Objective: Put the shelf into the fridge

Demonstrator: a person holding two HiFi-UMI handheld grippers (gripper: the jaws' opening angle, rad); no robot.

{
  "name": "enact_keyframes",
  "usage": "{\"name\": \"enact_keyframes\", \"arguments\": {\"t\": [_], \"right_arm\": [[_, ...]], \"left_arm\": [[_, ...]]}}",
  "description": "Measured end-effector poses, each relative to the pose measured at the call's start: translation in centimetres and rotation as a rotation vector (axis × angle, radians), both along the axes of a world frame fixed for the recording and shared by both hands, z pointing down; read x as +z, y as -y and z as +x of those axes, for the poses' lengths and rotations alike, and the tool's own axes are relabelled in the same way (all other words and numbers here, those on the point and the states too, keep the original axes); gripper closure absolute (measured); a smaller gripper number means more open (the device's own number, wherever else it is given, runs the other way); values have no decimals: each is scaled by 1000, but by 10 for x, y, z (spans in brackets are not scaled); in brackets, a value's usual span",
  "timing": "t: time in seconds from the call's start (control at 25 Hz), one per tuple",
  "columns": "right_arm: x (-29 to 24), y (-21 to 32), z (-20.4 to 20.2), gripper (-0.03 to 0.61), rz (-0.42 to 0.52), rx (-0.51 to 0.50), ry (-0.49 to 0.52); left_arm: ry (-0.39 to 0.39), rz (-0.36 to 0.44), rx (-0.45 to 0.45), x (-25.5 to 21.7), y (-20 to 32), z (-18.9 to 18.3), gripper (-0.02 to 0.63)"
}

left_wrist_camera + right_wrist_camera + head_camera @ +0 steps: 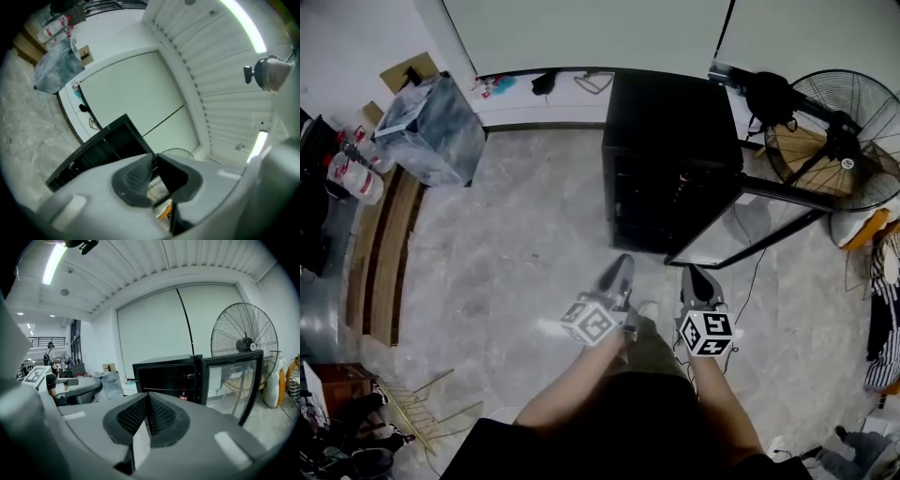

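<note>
Both grippers hang empty before the open fridge (670, 178) — left gripper (623, 262) a slit apart, right gripper (693, 274) closed. What looks like the wire shelf (422, 405) lies on the floor, well left of the fridge — I'd open wide and grip its frame.

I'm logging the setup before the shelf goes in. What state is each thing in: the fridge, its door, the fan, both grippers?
fridge: open at the front, standing upright.
glass door: swung wide open.
fan: upright; running or not, cannot tell.
left gripper: jaws nearly together, narrow gap, nothing in it.
right gripper: jaws together, empty.
</note>
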State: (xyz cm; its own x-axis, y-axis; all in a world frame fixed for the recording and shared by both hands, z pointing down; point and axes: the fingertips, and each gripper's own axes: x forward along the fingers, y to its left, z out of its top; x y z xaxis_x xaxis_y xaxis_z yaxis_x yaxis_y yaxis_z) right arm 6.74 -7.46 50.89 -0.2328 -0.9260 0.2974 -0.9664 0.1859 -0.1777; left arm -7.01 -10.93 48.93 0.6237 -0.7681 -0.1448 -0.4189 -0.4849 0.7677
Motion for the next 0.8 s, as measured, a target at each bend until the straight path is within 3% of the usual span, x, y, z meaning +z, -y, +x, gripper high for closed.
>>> {"name": "enact_keyframes", "arguments": {"t": [0.16,0.44,0.56,0.8], "right_arm": [[-16,-26,-9,580,16,2,-9],[-33,-60,-7,580,27,38,-68],[-39,-71,-2,580,38,45,-85],[-51,-78,12,580,57,48,-106]], "left_arm": [[135,122,60,-40,-32,-1,612],[425,274,104,-54,-72,-3,612],[475,284,128,-52,-84,-4,612],[548,305,92,-60,-87,-14,612]]}}
